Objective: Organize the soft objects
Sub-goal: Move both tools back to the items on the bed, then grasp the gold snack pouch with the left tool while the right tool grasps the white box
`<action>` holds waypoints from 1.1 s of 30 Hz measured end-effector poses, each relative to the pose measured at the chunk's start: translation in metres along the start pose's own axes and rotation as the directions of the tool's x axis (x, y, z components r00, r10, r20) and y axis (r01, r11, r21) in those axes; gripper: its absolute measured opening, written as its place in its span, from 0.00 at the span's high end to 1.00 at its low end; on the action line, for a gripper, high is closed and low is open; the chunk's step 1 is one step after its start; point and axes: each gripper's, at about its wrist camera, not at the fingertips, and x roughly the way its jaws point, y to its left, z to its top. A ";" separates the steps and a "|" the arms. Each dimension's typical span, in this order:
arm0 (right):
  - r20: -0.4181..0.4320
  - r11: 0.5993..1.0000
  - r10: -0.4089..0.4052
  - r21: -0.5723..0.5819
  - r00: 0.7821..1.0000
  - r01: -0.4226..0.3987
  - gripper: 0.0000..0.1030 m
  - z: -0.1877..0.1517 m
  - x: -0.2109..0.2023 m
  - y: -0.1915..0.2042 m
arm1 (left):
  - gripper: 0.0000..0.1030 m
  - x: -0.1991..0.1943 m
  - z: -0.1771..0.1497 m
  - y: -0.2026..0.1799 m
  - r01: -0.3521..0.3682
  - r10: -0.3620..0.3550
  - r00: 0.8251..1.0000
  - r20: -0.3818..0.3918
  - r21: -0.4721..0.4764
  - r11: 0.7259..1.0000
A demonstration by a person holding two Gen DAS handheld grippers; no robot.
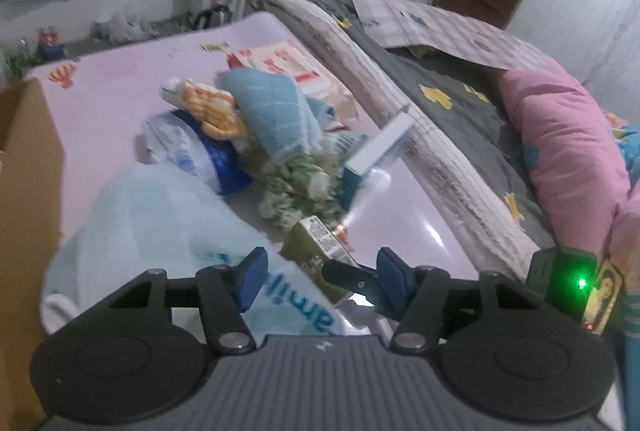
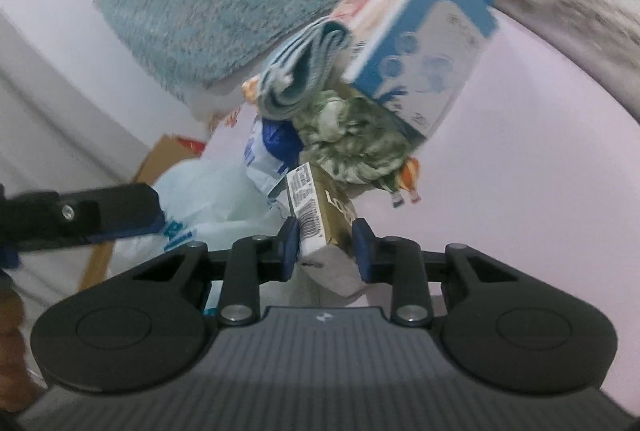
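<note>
We see our right gripper [image 2: 326,245] closed on a small olive carton [image 2: 320,227], its blue pads pressed to the carton's two sides, the barcode face turned toward the left pad; the carton's near end hangs just above the pink mat [image 2: 520,191]. Our left gripper [image 1: 320,281] stands wide apart with nothing between its pads, hovering over a pale plastic bag [image 1: 160,215] printed with blue letters. In the left wrist view the same carton [image 1: 320,243] shows just beyond the left fingers, with a black finger of the right gripper reaching across to it. The soft things lie heaped in the middle of the mat [image 1: 120,91]: a folded blue towel [image 1: 276,111] on top, an orange-and-white plush [image 1: 212,107] touching its left side, a green-and-white crumpled cloth [image 1: 300,191] below it, and a blue-and-white bag [image 1: 188,151] to the left. A blue-and-white box [image 1: 380,147] leans at the heap's right edge, touching the green cloth. A brown cardboard box [image 1: 28,191] stands at the mat's left side, beside the plastic bag. To the right of the mat lies bedding: a checked quilt [image 1: 400,91], a grey sheet with yellow shapes [image 1: 460,111], and a pink pillow [image 1: 560,143].
</note>
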 end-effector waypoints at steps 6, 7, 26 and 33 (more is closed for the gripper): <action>0.006 0.990 0.041 0.137 0.999 -0.041 0.74 -0.018 -0.025 -0.024 | 0.35 0.024 0.003 -0.019 0.066 -0.065 0.994 -0.092 0.010 0.998; 0.008 0.987 0.045 0.154 0.999 -0.045 0.74 -0.022 -0.030 -0.027 | 0.35 0.027 0.002 -0.024 0.069 -0.067 0.992 -0.110 0.015 0.998; 0.067 0.997 -0.062 0.050 0.996 0.059 0.77 -0.074 -0.084 -0.019 | 0.41 0.073 -0.043 -0.066 0.057 -0.035 0.963 -0.267 0.075 0.996; 0.056 0.996 -0.064 0.070 0.996 0.060 0.74 -0.083 -0.094 -0.030 | 0.37 0.088 -0.047 -0.072 -0.002 0.033 0.947 -0.318 0.098 0.995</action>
